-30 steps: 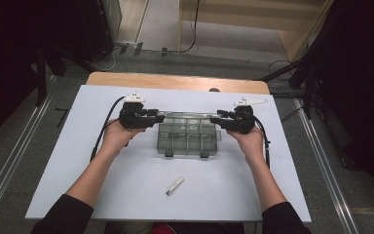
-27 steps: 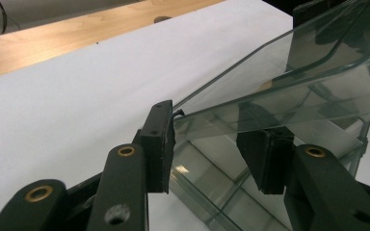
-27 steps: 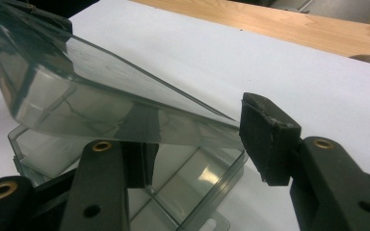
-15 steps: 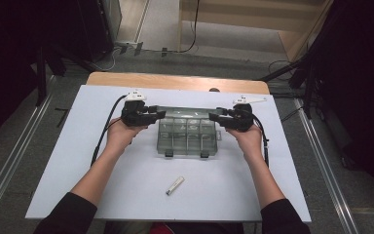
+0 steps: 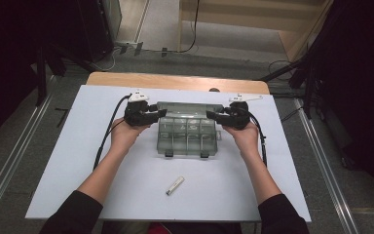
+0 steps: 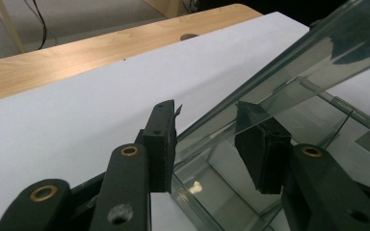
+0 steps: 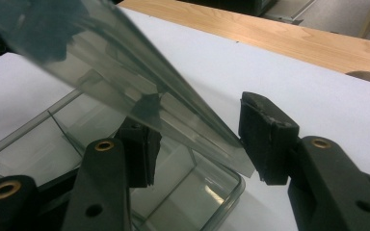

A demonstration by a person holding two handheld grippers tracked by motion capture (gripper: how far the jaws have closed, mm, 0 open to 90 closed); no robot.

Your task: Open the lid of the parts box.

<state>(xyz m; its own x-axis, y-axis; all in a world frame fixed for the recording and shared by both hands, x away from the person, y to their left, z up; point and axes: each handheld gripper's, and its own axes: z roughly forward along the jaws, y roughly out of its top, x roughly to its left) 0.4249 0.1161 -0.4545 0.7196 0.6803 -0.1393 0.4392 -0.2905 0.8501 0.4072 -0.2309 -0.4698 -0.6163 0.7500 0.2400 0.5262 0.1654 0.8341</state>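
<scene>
Clear plastic compartment box [image 5: 187, 136] sits mid-tabletop [image 5: 53, 161], lid [image 6: 289, 72] tilted up; it looks light, stiff and slick. Left claw [image 6: 217, 144] and right claw [image 7: 197, 139] straddle the lid's end edges (seemingly not yet pinching), the best hold.

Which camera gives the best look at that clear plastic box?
The high view: the whole clear plastic box and its compartments show, lid raised between both grippers. The gripper views give close-ups of one lid end each, between open jaws.

box [image 5: 187, 136] mid-surface [image 5: 58, 161] | lid [image 5: 190, 108] raised at its far edge | left gripper [image 5: 157, 113] and right gripper [image 5: 213, 116] at lid ends | small stick, perhaps a tube [image 5: 175, 185], nearer the person
</scene>
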